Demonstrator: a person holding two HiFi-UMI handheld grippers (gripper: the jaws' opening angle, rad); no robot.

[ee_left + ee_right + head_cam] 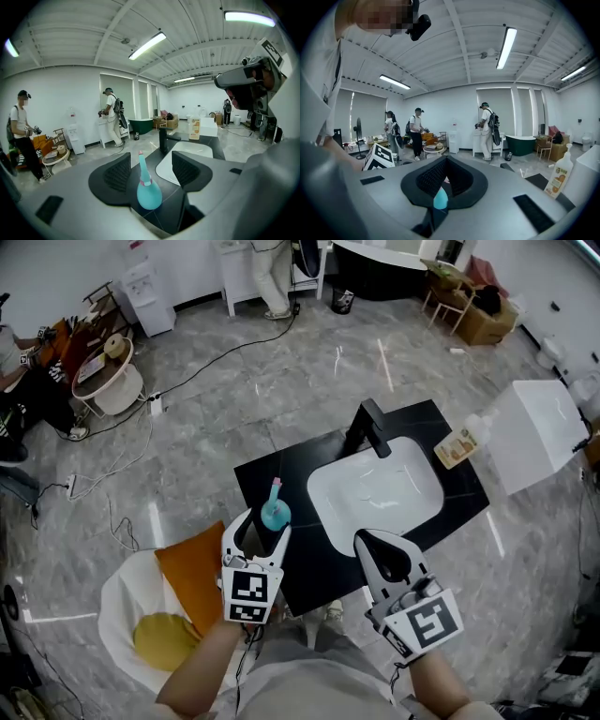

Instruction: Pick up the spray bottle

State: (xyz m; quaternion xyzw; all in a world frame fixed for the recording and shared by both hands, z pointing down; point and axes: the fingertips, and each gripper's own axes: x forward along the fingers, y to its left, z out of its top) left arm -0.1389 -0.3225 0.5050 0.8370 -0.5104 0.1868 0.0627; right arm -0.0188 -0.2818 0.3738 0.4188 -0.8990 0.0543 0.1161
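A teal spray bottle [275,512] with a pink collar stands upright near the front left corner of the black counter [272,474]. My left gripper [263,523] is open, one jaw on each side of the bottle. In the left gripper view the bottle [149,190] stands between the ribbed pads [117,172] with a gap on both sides. My right gripper [368,540] hovers over the counter's front edge by the sink, its jaw tips together and nothing held. In the right gripper view the shut right gripper [446,161] shows a sliver of the bottle [440,199] behind its jaws.
A white sink [375,488] with a black faucet [372,427] fills the counter's right part. A soap bottle [457,446] and a white box [539,432] stand at the far right. A white chair with an orange cushion [192,582] sits left of me. Cables cross the floor.
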